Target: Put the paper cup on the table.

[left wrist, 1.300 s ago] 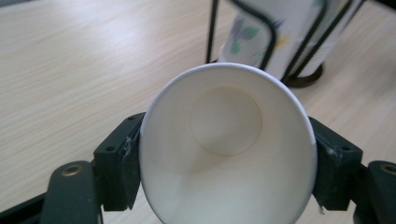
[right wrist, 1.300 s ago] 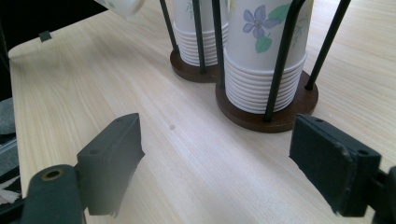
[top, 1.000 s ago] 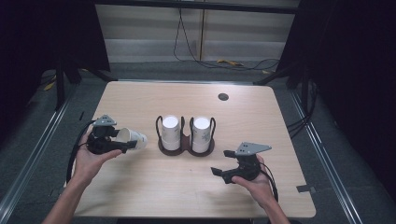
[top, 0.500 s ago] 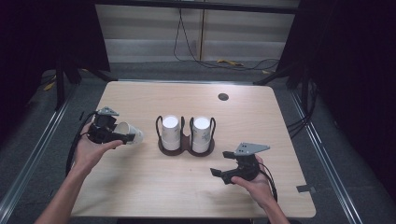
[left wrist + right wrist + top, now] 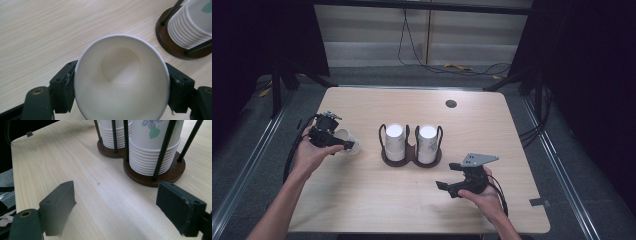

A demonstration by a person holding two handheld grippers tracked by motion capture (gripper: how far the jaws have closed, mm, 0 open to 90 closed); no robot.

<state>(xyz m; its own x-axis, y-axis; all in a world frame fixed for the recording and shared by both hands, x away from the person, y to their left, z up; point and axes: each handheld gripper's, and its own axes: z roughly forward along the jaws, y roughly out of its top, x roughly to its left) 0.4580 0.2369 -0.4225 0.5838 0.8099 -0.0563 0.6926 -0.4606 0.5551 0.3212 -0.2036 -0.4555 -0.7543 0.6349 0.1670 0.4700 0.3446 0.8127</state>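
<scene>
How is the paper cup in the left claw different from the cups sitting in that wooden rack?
The held cup is single, tipped on its side, clamped in the left gripper; the racked cups are stacked upside down between black rods. The held cup shows its empty inside; the racked ones show closed bottoms. All are white paper cups.

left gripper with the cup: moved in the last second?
Yes. The left gripper, shut on the cup, has drifted slightly toward the far edge, away from the person, judged against the cup holder; its gap to the holder looks unchanged.
</scene>
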